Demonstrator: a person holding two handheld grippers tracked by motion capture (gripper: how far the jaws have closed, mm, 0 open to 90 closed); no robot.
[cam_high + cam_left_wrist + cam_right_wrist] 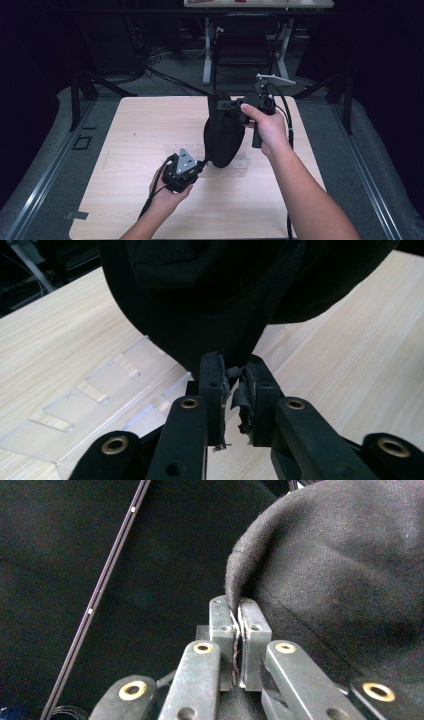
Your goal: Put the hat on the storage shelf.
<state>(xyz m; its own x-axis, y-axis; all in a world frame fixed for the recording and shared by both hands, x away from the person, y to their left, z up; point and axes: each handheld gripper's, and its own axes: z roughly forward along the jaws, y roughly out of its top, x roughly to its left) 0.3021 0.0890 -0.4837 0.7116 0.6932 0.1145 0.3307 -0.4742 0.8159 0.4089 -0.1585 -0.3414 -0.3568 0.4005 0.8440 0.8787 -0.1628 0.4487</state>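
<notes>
**High view: black fabric cap held up between both grippers**

High view showed black fabric cap (223, 131) lifted off light wooden table (125, 150), hanging roughly upright near table centre. Right gripper (235, 106) up at cap's top edge, gripped by right hand (267, 125), grey three-cornered plate on top. Left gripper (202, 164) low at cap's bottom edge, held by left hand (167, 192), just above table. Clear acrylic slotted stand (187, 150) lay flat on table under and beside cap.

Left gripper view: black jaws clenched on cap's lower edge (210, 305), small fold of fabric pinched between pads (212, 382), frayed threads hanging from pad faces. Clear stand (85, 405) seen on wood to left of jaws, slots visible. Table (350, 350) behind.

Right gripper view: jaws closed tight on cap's rim (325, 570), fabric edge pressed between pads (252, 625), almost no gap. Felt-like weave visible on cap, curving up and right from grip. Dark background beyond, thin pale rail (102, 587) running diagonally at left.
</notes>
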